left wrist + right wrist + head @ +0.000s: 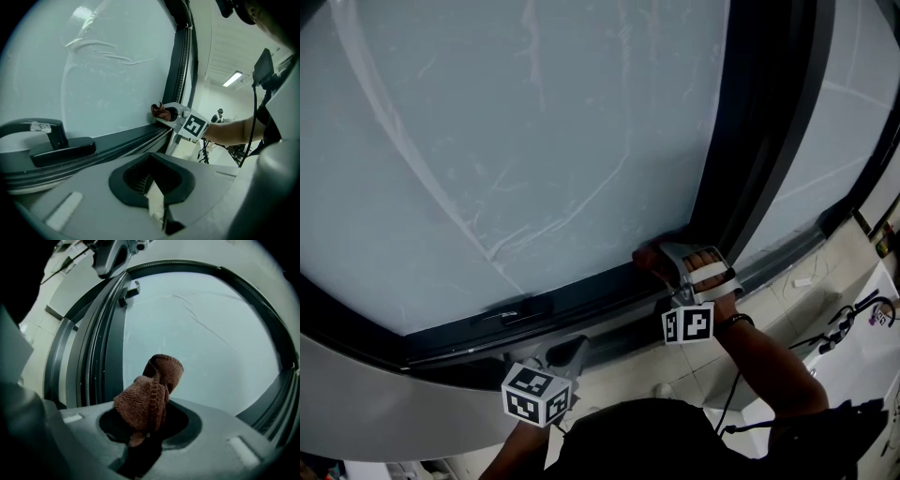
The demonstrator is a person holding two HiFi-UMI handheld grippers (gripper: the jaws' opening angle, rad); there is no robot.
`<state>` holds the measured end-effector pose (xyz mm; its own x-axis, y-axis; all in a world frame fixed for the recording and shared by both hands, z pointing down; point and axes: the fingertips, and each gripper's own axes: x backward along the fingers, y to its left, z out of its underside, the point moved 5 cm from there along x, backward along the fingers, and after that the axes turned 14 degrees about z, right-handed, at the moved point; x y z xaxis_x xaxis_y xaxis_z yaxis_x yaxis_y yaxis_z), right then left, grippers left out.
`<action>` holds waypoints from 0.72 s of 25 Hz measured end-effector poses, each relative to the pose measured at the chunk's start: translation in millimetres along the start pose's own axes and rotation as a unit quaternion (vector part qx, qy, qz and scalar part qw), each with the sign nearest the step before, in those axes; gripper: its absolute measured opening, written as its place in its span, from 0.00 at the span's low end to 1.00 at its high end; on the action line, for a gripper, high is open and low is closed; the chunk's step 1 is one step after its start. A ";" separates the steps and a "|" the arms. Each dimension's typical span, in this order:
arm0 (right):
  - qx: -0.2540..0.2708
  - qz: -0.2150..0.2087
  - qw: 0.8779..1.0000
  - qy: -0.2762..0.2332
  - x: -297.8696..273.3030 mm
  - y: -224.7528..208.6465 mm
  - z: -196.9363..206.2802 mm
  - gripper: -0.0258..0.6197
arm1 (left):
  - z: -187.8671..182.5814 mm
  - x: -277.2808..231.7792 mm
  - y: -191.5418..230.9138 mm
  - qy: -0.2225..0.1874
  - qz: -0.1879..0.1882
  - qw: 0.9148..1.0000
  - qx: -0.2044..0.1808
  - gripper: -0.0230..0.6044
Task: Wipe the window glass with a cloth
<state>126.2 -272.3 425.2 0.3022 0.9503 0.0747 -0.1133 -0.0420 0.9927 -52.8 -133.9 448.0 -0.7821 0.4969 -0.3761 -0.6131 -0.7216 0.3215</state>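
Brown cloth [151, 392] sits clamped in the right hand-held gripper [147, 439].

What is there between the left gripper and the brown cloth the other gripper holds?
Only the window's dark bottom frame runs from the left gripper to the brown cloth held by the right gripper; the left gripper view shows this.

Cloth [150, 392] is brown knitted fabric, coarse and ribbed. Window glass [534, 122] is smooth with faint streaks; frame [759, 141] is dark, matt
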 end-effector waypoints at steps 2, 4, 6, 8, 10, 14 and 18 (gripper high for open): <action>-0.009 0.012 1.000 -0.013 5.7 -16.5 -11.2 0.20 | 0.8 0.9 0.6 -0.001 0.000 1.000 0.000 0.06; -0.018 0.027 0.999 -0.032 11.1 -36.7 -24.7 0.20 | 2.1 1.7 0.6 -0.001 0.002 1.000 0.001 0.06; -0.027 0.048 0.997 -0.051 15.2 -62.6 -39.0 0.20 | 2.2 3.0 0.7 -0.001 0.004 1.000 0.000 0.06; -0.033 0.075 0.994 -0.068 17.3 -94.1 -53.4 0.20 | 2.2 5.2 0.7 0.001 0.004 1.000 0.000 0.06; -0.035 0.108 0.990 -0.084 16.2 -130.2 -67.5 0.20 | 2.3 7.5 1.4 0.002 0.005 1.000 0.000 0.06; -0.020 0.172 0.980 -0.098 4.0 -202.8 -88.4 0.20 | 3.1 12.7 3.0 -0.001 0.002 1.000 0.000 0.06; -0.006 0.211 0.973 -0.089 -12.7 -259.0 -96.2 0.20 | 5.5 19.0 3.5 -0.006 -0.002 1.000 0.001 0.06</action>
<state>60.7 -243.8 158.0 0.3852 0.7812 0.4913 -0.2736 -0.4117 0.8693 -70.5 -124.3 446.7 -0.7804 0.5056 -0.3679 -0.6170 -0.7181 0.3219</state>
